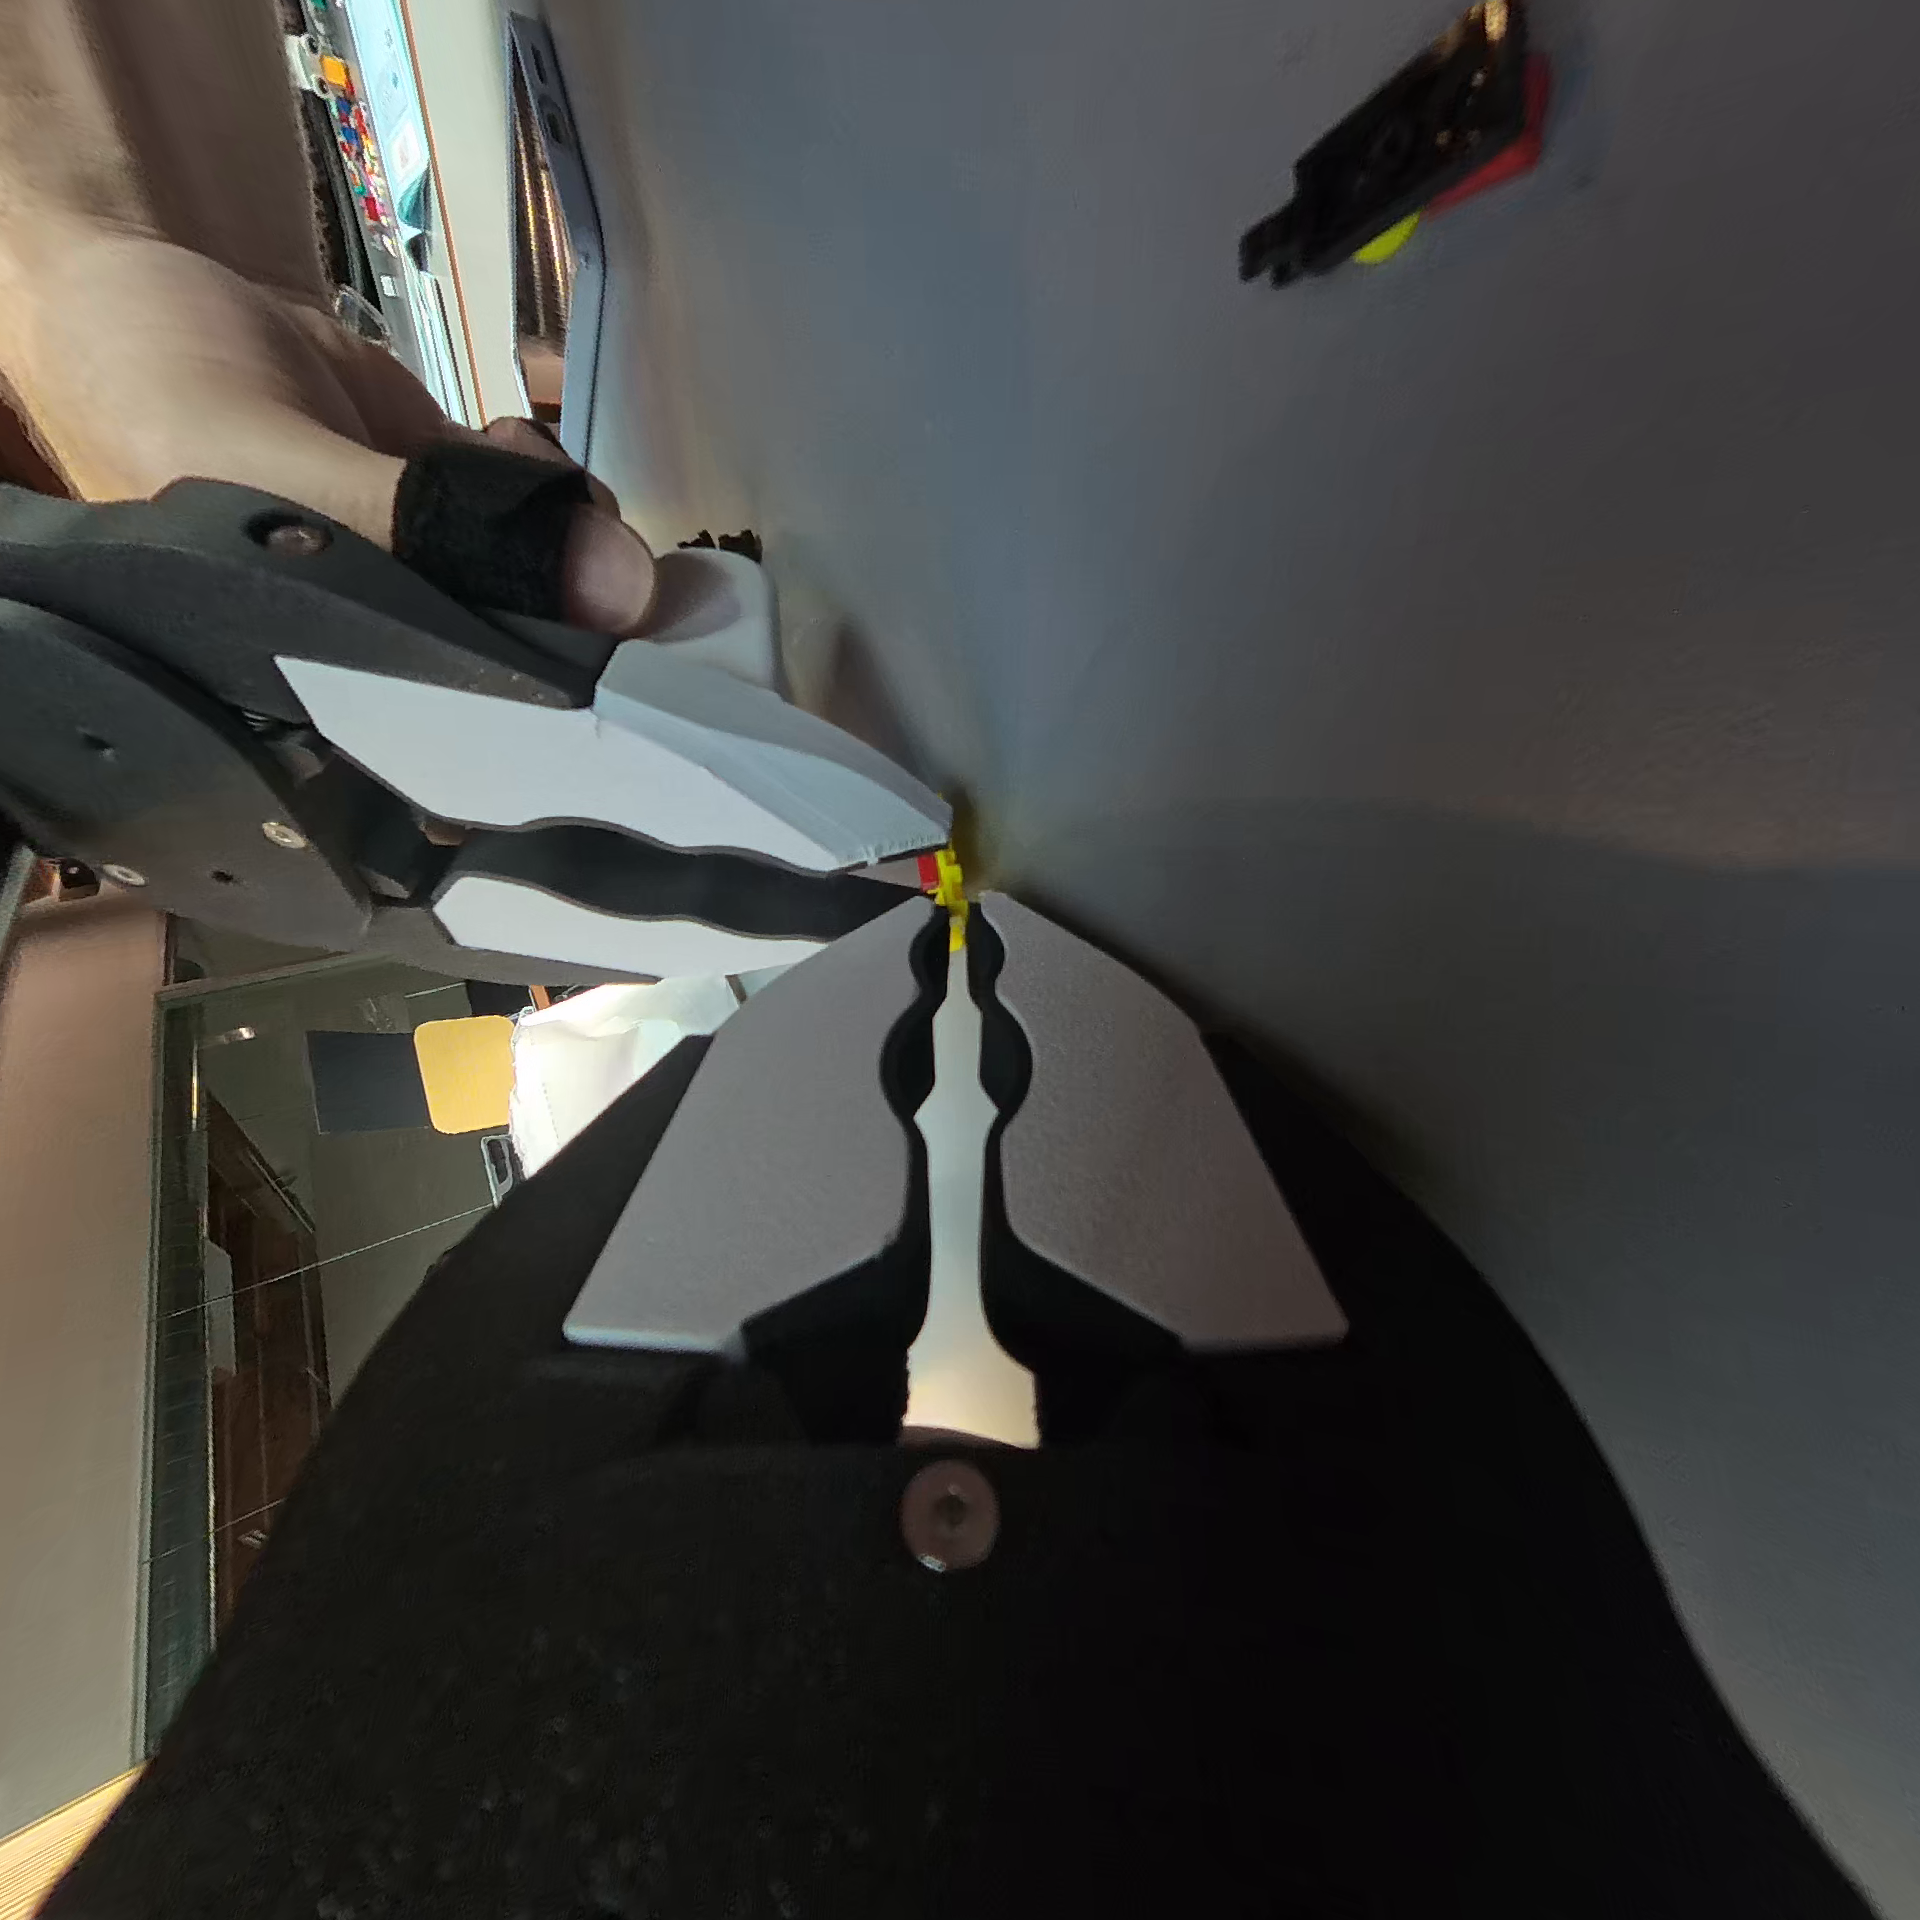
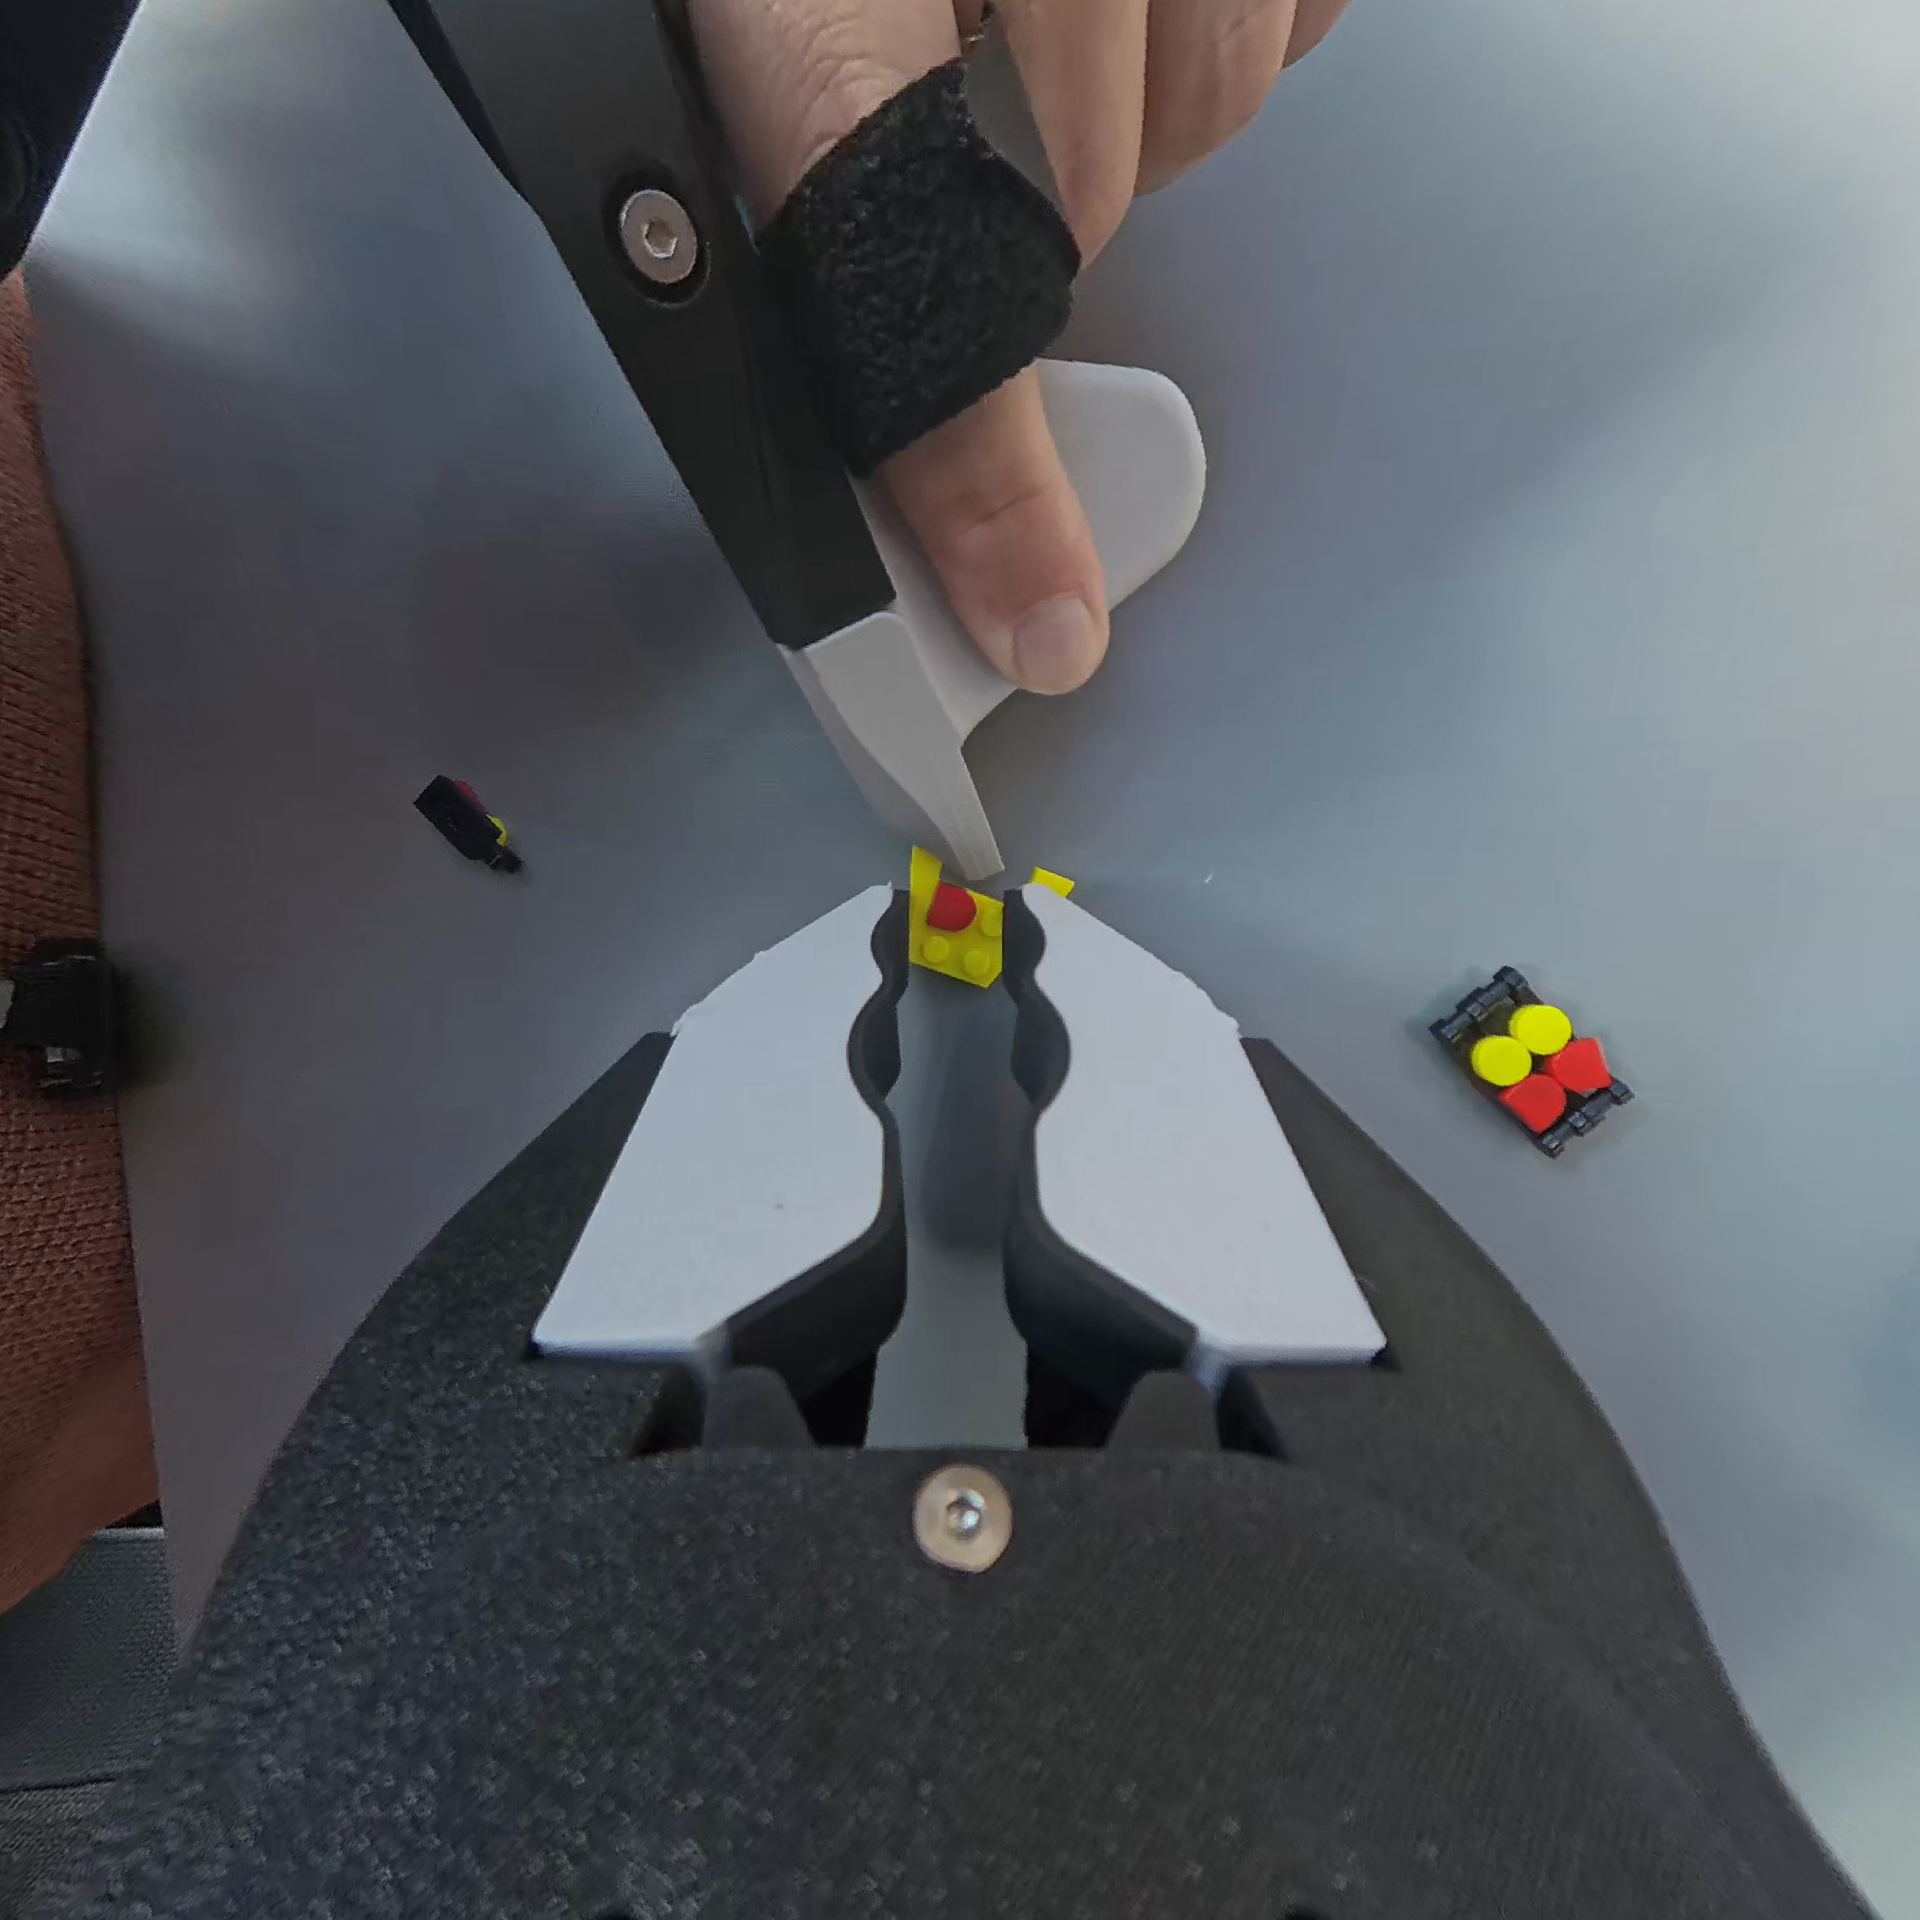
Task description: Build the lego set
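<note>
A small yellow plate (image 2: 961, 951) with a red piece (image 2: 948, 906) on top is held just above the grey table. My right gripper (image 2: 954, 902) is shut on the plate's sides. My left gripper (image 2: 979, 860) comes in from the far side, edge-on, with its tip at the plate's far edge. In the left wrist view my left gripper (image 1: 957, 914) is nearly closed on the yellow plate (image 1: 956, 928), and the right gripper (image 1: 932, 869) meets it from the left with the red piece (image 1: 926, 869) at its tips.
A black assembly with yellow and red round pieces (image 2: 1527, 1062) lies to the right on the grey table (image 2: 1558, 623). A smaller black piece (image 2: 465, 821) lies to the left. A black, red and yellow assembly (image 1: 1392, 166) shows in the left wrist view. A brown sleeve (image 2: 52, 1143) is at the left edge. Only a small space, under 4 cm, lies between the two pairs of fingers.
</note>
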`<state>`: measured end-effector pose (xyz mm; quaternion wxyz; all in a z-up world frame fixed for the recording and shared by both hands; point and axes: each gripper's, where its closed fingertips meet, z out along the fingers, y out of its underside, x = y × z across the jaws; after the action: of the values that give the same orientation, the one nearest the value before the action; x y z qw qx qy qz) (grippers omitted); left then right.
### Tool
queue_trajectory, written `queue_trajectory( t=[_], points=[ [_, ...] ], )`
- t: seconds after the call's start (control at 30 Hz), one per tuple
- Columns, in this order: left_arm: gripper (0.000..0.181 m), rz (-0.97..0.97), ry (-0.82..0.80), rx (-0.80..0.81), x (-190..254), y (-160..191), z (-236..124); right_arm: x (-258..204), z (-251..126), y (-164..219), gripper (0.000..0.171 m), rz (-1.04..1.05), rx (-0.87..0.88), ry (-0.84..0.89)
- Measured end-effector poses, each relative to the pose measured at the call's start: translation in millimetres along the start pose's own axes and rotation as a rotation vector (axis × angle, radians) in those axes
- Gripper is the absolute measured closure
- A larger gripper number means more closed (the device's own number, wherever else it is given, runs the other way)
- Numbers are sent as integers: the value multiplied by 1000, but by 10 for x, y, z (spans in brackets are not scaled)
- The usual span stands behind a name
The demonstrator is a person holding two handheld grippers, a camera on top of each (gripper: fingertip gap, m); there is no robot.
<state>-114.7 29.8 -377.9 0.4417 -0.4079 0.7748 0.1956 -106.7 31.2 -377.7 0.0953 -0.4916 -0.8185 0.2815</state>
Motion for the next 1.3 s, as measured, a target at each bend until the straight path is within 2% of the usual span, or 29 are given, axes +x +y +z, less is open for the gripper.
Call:
queue_trajectory(
  t=[0.2,0.33,0.83,1.0,1.3],
  points=[
    [179,3,-4,0,2,0,0,-12,-6,-5,155,-31,4,-7],
    [179,12,-6,0,5,1,-2,-23,-29,-37,163,-60,24,-19],
    [179,22,21,2,22,-2,0,-44,-1,7,162,-102,-30,-75],
    [179,15,35,-1,27,1,0,-38,0,14,163,-217,-76,59],
    [178,-19,82,6,34,4,7,-7,-30,-5,164,-565,-48,439]
  ],
)
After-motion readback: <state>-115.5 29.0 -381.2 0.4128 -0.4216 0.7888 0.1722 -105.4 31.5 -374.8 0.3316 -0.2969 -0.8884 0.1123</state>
